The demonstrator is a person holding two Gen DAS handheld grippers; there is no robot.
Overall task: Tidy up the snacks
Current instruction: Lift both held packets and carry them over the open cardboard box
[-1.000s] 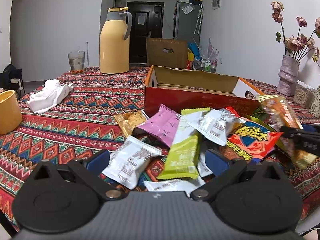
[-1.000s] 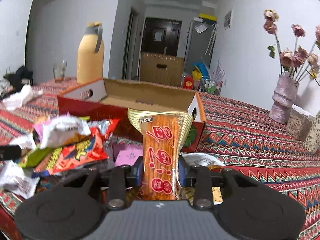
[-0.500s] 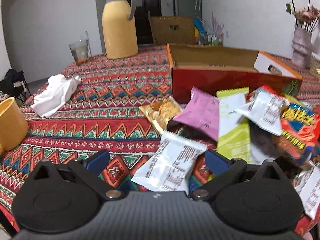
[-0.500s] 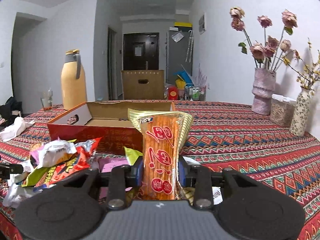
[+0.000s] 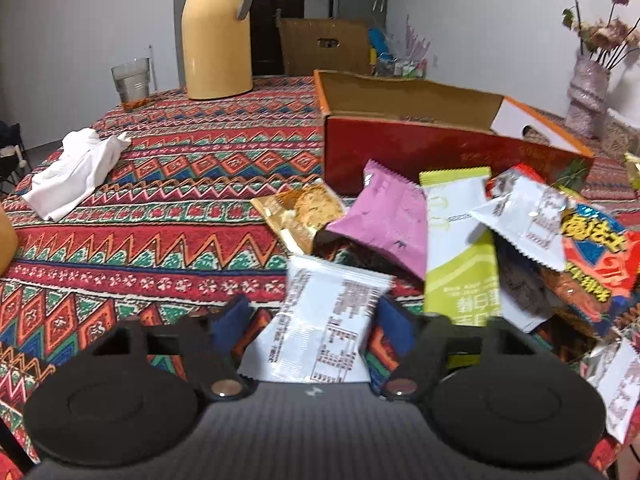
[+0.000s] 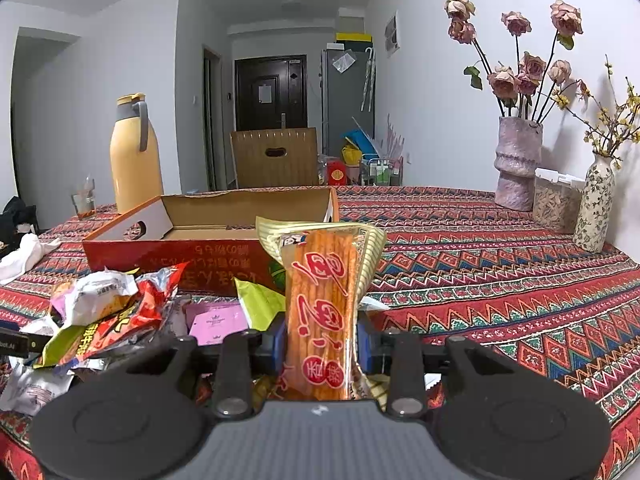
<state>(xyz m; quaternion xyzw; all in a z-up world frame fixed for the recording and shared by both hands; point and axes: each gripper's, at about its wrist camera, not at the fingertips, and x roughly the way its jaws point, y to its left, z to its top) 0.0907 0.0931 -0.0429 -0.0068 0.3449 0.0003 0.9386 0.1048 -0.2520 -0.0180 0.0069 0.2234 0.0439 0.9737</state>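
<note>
1. At about nine o'clock in the left wrist view a white cloth (image 5: 76,170) lies crumpled on the patterned tablecloth (image 5: 168,240). It is well apart from the snacks and has no part in the step in hand.
2. The left gripper (image 5: 310,318) sits at six o'clock with its jaws half apart. They have just been closing, and a white snack packet (image 5: 324,328) lies between them. The right blue pad (image 5: 394,322) appears to meet the packet's edge, while a gap shows at the left pad, so this is not yet a grip.
3. The packet's long axis runs roughly from six towards twelve, along the gripper's pointing line. The jaws therefore cross its short width. The gripper is pitched down at the table.
4. The red cardboard box (image 5: 400,152) stands open at about one o'clock from the left gripper, beyond the snack pile (image 5: 460,232). The move into the box would probably run forward and slightly right.
5. In the right wrist view the right gripper (image 6: 322,344) is clamped on an orange stick-snack pack (image 6: 320,312). The pack stands nearly upright, with its long axis towards twelve.
6. From this gripper the box lies at about eleven o'clock, just behind the pack. The right hand appears as close to the box as the left, and it already carries a load.
</note>
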